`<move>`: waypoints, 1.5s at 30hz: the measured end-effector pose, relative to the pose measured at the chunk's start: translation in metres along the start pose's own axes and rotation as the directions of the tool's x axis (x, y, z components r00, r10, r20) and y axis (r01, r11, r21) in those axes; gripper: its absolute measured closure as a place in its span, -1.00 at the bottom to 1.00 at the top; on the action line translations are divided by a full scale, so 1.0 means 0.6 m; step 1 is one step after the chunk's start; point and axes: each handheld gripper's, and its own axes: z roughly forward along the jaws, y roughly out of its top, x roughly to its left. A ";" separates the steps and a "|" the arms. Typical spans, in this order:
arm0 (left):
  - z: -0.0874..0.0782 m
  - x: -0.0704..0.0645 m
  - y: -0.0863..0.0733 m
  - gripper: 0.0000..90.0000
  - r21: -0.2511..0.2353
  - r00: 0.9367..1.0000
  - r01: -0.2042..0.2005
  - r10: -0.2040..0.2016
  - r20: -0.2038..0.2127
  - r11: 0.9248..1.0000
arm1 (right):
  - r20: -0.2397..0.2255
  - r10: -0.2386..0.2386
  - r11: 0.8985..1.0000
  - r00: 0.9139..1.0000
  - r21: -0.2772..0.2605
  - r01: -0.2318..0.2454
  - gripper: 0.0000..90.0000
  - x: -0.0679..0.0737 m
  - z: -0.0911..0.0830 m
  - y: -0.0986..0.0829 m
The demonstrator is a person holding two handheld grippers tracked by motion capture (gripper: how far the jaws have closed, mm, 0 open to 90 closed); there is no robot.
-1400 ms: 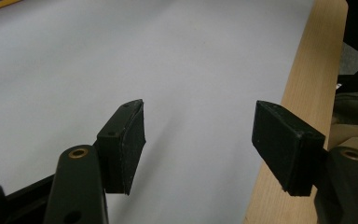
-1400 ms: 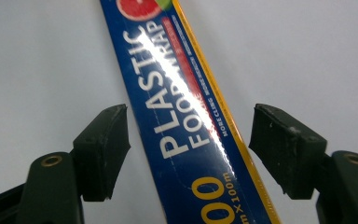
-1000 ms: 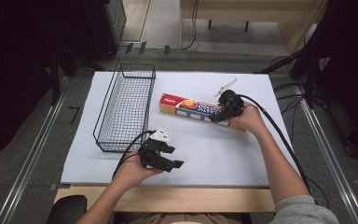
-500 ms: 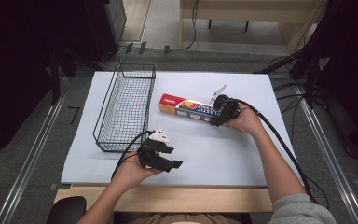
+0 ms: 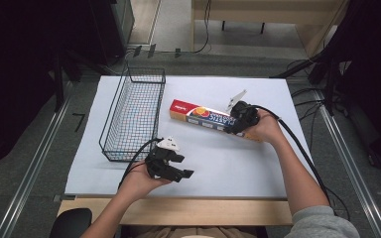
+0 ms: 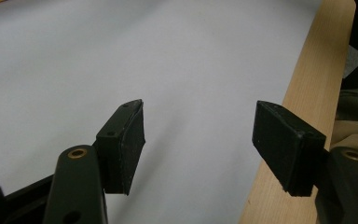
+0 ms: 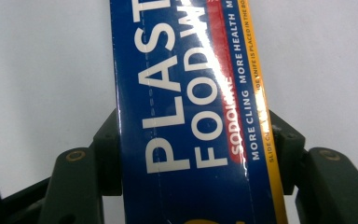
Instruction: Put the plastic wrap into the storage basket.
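Note:
A long blue box of plastic food wrap (image 5: 198, 113) lies flat on the white table sheet (image 5: 228, 163), right of centre. My right gripper (image 5: 234, 124) sits over the box's right half, its jaws pressed against the two long sides. In the right gripper view the box (image 7: 191, 93) runs up between the fingers (image 7: 107, 144), both touching it. My left gripper (image 5: 183, 166) rests open near the front edge of the table. In the left gripper view, the left gripper (image 6: 198, 144) holds nothing.
A black wire basket (image 5: 146, 68) stands at the left of the sheet, nothing visible in it. The wooden front edge of the table (image 6: 303, 107) runs just beside the left gripper. Cables trail from both grippers toward the person.
My right gripper has slid left along the box from its right end and closed around it. The left gripper and the box have stayed where they were.

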 end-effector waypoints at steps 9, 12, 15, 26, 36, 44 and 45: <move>-0.002 0.000 0.003 -0.23 -0.005 1.000 -0.003 0.003 0.005 1.000 | -0.001 0.033 0.999 0.999 -0.012 -0.033 -0.10 -0.003 -0.022 -0.004; -0.004 -0.003 0.006 -0.23 0.006 1.000 -0.003 0.003 0.012 1.000 | -0.020 0.051 0.998 0.998 -0.033 -0.052 -0.11 0.000 -0.038 -0.003; -0.007 -0.006 0.008 -0.23 0.005 1.000 -0.017 0.017 0.014 1.000 | -0.017 0.046 0.998 0.999 -0.032 -0.046 -0.11 0.005 -0.044 -0.003; -0.022 -0.002 0.010 -0.26 -0.010 0.999 -0.037 0.037 0.002 0.999 | -0.002 0.081 0.996 0.997 -0.025 -0.081 -0.11 0.039 -0.085 -0.038; -0.028 -0.003 0.015 -0.42 -0.021 0.999 -0.051 0.051 0.019 0.998 | -0.026 0.064 0.997 0.998 -0.033 -0.065 -0.11 0.064 -0.110 -0.062; -0.042 0.002 0.023 -0.62 -0.029 0.997 -0.057 0.059 0.045 0.998 | -0.054 0.031 1.000 0.998 0.007 -0.031 -0.11 0.093 -0.111 -0.084; -0.043 0.001 0.024 -0.62 -0.031 0.997 -0.061 0.063 0.042 0.998 | -0.054 0.031 1.000 0.998 0.007 -0.031 -0.11 0.093 -0.111 -0.084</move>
